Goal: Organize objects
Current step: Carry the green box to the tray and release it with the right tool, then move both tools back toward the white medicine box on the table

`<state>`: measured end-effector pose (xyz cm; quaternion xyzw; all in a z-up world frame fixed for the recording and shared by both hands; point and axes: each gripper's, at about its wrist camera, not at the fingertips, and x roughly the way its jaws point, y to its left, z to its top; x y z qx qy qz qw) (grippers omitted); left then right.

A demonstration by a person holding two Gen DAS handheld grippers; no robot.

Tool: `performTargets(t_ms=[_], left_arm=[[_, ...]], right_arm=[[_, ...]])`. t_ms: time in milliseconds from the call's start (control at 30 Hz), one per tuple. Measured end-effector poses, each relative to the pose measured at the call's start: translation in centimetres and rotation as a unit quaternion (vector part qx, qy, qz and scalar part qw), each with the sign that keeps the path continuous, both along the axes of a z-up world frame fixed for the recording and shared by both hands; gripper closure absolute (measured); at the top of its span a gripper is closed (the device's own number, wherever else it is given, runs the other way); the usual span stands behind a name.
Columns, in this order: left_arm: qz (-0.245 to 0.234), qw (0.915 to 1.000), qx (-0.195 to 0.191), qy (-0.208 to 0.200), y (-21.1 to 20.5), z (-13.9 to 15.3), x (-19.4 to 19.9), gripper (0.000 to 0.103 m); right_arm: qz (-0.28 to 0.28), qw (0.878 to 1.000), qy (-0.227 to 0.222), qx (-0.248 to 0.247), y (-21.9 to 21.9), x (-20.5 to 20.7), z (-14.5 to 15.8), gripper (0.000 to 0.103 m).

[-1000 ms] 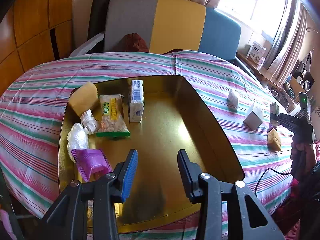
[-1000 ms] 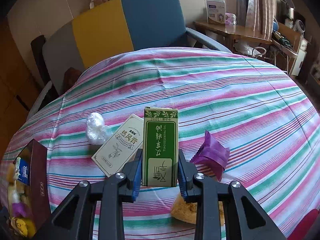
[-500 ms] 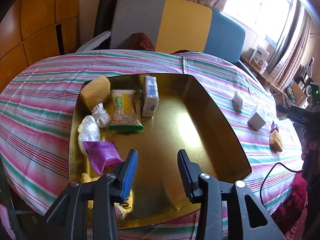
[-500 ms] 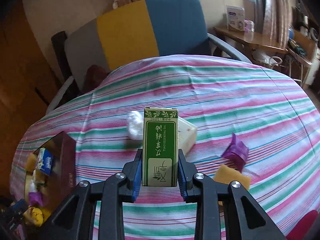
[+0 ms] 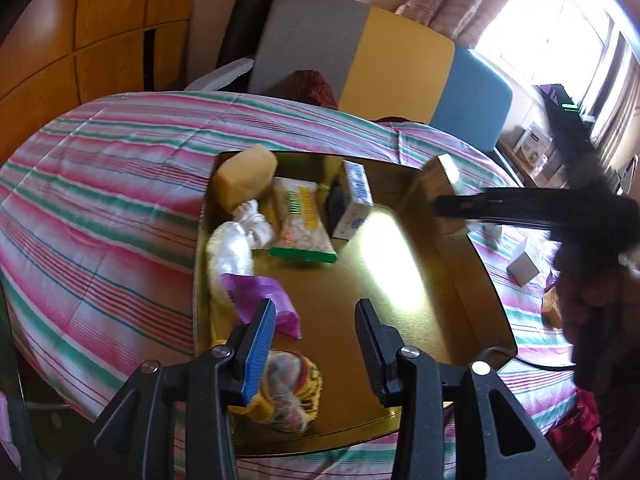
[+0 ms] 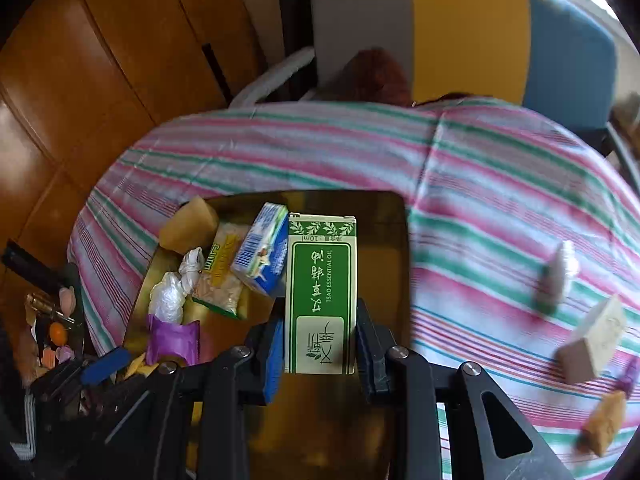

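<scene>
Round table under a striped cloth [image 6: 480,184], pink/green/white bands, w/ a chair [image 5: 360,52] in grey, yellow and blue panels behind it. On the cloth sits a big gold tray [image 5: 400,312], shiny, glare across its floor. Along the tray's left side, far to near: a tan sponge wedge [image 5: 244,182], a snack bag [image 5: 300,220] w/ green bottom edge, a blue-and-white carton [image 6: 262,256] leaning beside it, a knotted white plastic bag [image 5: 234,252], a purple wrapper [image 5: 260,300], and a yellow mesh bundle [image 5: 288,384] at the near rim.

Green box [image 6: 322,292]: tall, narrow, green front w/ white border, leaf print at the top, "TSAO ESSENTIAL OIL" down one side, Chinese characters in green. It's up in the air over the tray's right half, upright, just beside the carton.

Right claw [image 6: 320,352] is clamped on the box's lower part, both pads flat against its sides. From the left cam the same claw shows as a dark blurred bar above the tray's far right corner.

Left claw [image 5: 316,332] is wide apart, nothing between the fingers, hanging over the tray's near end; blue pad [image 5: 258,352] lines up w/ the purple wrapper and mesh bundle below.

Out on the cloth to the right, well apart from the tray: a white box [image 6: 592,340], a crumpled white wad [image 6: 560,270], another tan sponge chunk [image 6: 604,424].
</scene>
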<state>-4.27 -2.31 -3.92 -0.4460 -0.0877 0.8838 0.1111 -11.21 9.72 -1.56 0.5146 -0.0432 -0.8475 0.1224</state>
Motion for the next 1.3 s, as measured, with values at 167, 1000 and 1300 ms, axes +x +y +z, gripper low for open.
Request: performTargets(t_ms=[167,1000,1300], left_arm=[[0.012,0.9998,0.012,-0.007,-1.4,-0.5,-0.1,0.062],[0.003,1.0000,-0.001,0.003,-0.6,0.1,0.6,0.061],[-0.028,0.9994,-0.014,0.015,1.6,1.0,1.4,0.061]], right_arm=[[-0.023,0.999,-0.040,0.023,-2.5,-3.7,-3.5,0.072],[-0.027,0.999,0.029,-0.023,3.7,5.1,0.4,0.035],[-0.077,0.996,0.045,-0.003,10.6,9.7,1.6,0.027]])
